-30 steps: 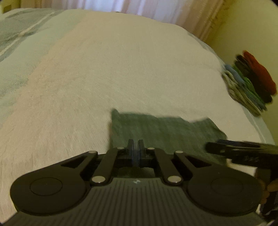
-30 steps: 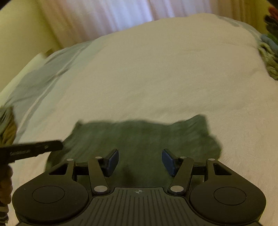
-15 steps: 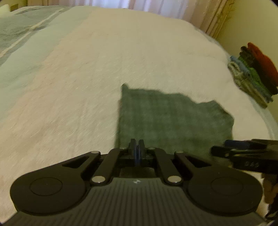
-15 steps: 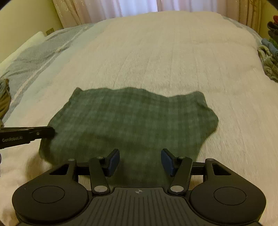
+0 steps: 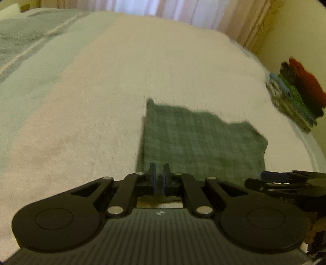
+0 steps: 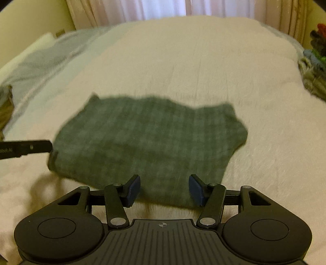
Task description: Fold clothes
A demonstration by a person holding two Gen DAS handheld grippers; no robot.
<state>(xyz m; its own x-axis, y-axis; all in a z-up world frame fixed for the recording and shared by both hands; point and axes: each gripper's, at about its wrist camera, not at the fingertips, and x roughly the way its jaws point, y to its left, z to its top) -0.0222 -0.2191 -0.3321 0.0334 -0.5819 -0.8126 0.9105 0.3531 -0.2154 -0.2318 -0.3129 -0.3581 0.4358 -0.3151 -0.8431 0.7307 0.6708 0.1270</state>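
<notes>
A dark green checked cloth lies flat on the cream bedspread; it also shows in the right wrist view. My left gripper sits at the cloth's near left corner, its jaws slightly parted with a narrow gap and nothing between them. My right gripper is open and empty over the cloth's near edge. It shows from the side in the left wrist view. The left gripper's finger reaches the cloth's left edge in the right wrist view.
A stack of folded clothes, red on top, stands at the bed's right edge; it also shows in the right wrist view. A grey-blue striped sheet covers the left side. Curtains hang beyond the bed.
The left gripper's jaws, shut before, have parted a little and let go of the cloth. The cloth has spread out flat on the bed. The right gripper stayed open.
</notes>
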